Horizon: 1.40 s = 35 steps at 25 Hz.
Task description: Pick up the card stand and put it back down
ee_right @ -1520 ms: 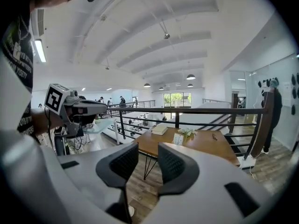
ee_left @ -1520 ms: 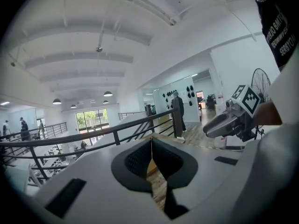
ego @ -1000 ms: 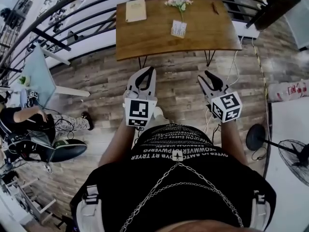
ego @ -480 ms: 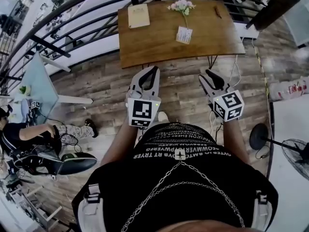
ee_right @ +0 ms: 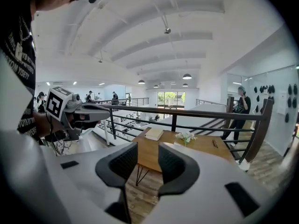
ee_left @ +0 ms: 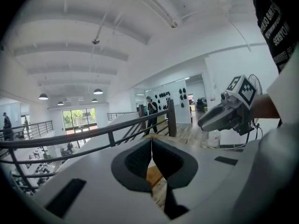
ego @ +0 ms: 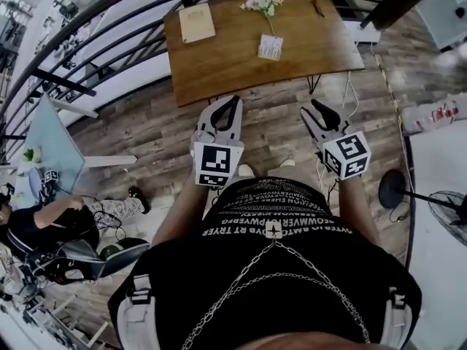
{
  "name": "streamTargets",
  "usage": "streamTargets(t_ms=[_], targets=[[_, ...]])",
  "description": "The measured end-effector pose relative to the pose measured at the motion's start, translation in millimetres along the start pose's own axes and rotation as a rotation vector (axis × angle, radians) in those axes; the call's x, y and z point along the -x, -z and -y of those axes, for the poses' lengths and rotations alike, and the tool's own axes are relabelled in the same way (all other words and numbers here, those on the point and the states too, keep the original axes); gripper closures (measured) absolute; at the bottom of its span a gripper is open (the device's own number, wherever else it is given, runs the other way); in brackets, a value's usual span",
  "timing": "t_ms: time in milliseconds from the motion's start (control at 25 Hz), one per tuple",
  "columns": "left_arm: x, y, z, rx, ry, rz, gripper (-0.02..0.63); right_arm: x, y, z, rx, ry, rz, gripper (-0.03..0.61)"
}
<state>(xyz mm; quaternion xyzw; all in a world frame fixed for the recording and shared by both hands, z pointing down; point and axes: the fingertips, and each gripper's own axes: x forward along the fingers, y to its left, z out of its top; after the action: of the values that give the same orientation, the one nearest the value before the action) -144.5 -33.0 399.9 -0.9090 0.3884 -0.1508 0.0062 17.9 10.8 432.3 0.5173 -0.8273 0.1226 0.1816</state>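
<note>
In the head view I have both tools out over the plank floor (ego: 146, 126), short of the desk (ego: 219, 68). The card stand (ego: 270, 47) stands on the desk, just on the near side of the flowers (ego: 261, 2), with a book (ego: 197, 22) off to its left. It is well apart from the left tool (ego: 232, 104) and the right tool (ego: 315, 109).

In the left gripper view that tool's jaws meet at their tips with nothing between them.

In the right gripper view the jaws stand apart and empty, and the desk shows through the gap.
</note>
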Motion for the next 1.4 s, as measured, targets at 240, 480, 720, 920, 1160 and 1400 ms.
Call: streamTargets(t_ms=[240, 480, 720, 920, 1160, 1400], targets=[[-14.1, -7.7, 13.4, -0.011, 0.033, 0.01, 0.584, 10.7, 8.1, 22.9, -0.023, 0.039, 0.009, 0.434], [-31.6, -12.4, 5.8, -0.013, 0.008, -0.001, 0.584, -2.1, 5.3, 42.2, -0.039, 0.021, 0.021, 0.434], [-60.2, -16.8, -0.6, -0.001, -0.011, -0.019, 0.584, -29.5, 1.2, 63.4, -0.041, -0.031, 0.012, 0.434], [-88.4, -24.1, -15.0, 0.011, -0.047, -0.021, 0.584, -58.7, -8.6, 83.9, -0.027, -0.087, -0.001, 0.433], [-122.6, -29.4, -26.6, 0.013, -0.061, -0.027, 0.584, -87.6, -19.9, 109.2, -0.021, -0.117, -0.007, 0.433], [-156.2, -38.5, -35.5, 0.018, -0.077, -0.032, 0.584, -111.0, -26.7, 126.7, -0.01, -0.163, -0.023, 0.433]])
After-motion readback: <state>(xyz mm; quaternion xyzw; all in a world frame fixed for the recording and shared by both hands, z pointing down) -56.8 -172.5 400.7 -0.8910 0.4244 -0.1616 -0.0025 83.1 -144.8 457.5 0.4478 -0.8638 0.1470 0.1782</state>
